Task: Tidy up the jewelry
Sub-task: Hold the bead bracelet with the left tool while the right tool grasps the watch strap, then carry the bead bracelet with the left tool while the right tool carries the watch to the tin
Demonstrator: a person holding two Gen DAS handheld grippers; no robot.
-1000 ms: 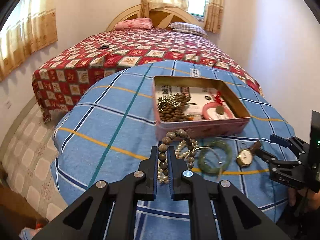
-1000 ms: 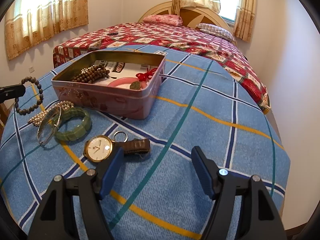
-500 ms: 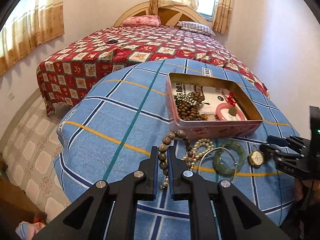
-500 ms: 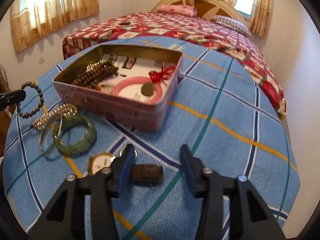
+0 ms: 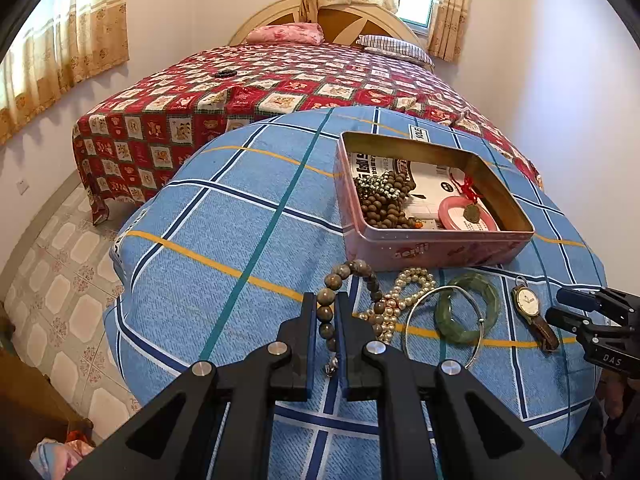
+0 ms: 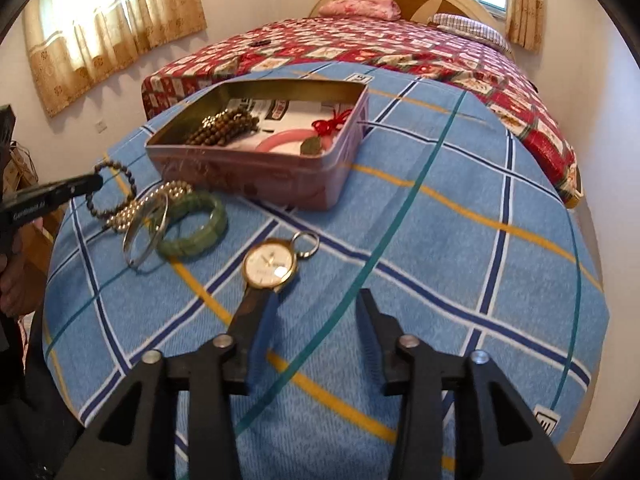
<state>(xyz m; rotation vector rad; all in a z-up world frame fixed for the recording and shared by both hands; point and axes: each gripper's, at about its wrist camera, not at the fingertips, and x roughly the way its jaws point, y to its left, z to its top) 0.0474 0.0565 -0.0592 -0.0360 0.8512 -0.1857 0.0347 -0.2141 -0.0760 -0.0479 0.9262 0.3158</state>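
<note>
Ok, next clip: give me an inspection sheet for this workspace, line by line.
Surface: blue plaid cloth over a table, smooth.
Job's things: open pink tin holding wooden beads and a pink bangle; on the cloth in front of it lie a pearl strand, silver bangle, green jade bangle and wristwatch.
Clutter: nothing seen.
Grippers: left tool shut on the dark bead bracelet; right tool open, one finger over the watch strap.
Cables: nothing seen.
Surroundings: bed with red patterned cover, curtained windows, tiled floor.
</note>
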